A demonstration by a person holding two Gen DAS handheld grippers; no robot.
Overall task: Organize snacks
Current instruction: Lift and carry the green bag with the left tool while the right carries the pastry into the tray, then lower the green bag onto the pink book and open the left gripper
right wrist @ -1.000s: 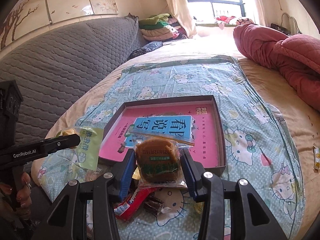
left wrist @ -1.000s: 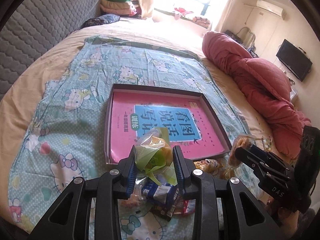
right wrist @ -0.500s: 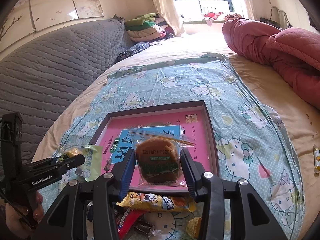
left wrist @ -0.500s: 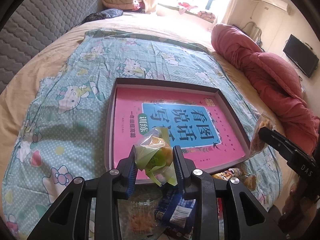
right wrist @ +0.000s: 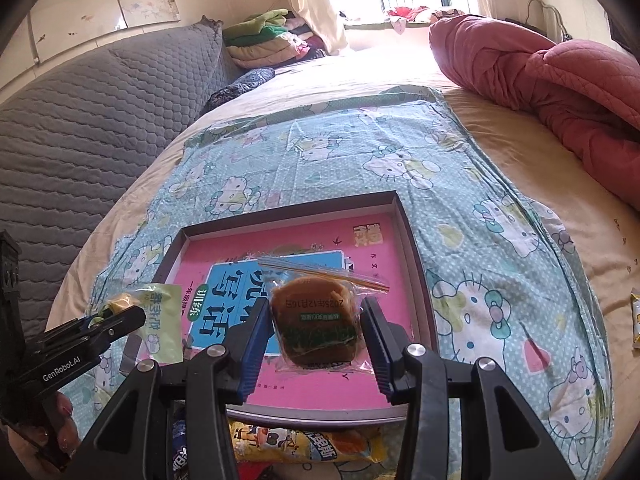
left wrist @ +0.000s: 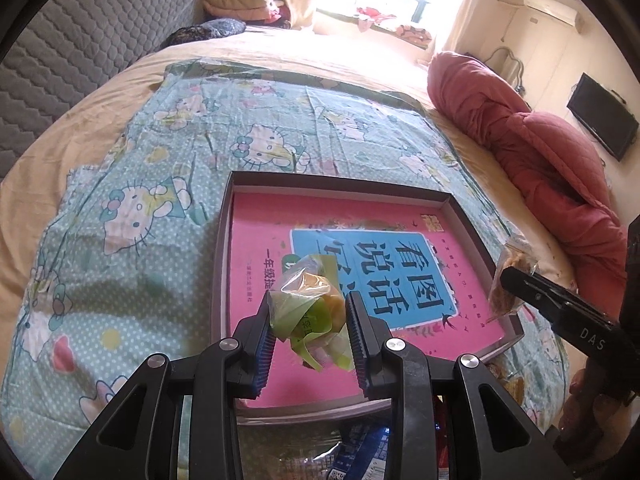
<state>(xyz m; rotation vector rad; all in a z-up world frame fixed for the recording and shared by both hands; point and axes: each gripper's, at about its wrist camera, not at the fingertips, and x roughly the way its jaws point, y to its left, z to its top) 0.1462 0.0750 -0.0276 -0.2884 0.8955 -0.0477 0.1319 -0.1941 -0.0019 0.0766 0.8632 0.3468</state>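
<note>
Left wrist view: the left gripper (left wrist: 307,330) is clamped on a green-wrapped snack (left wrist: 310,312), held in the air over the near left part of a shallow box (left wrist: 224,248) lined with a pink book (left wrist: 448,240). The box lies on a cartoon-cat blanket (left wrist: 160,200) spread over the bed (left wrist: 280,52). Further right, the right gripper (right wrist: 316,336) is closed on a brown cake in clear wrap (right wrist: 314,330), hovering above the box's near right area. Loose snack packets (right wrist: 304,444) lie on the blanket just in front of the box, under both grippers. A rolled red quilt (right wrist: 560,80) rests along the bed's right side.
</note>
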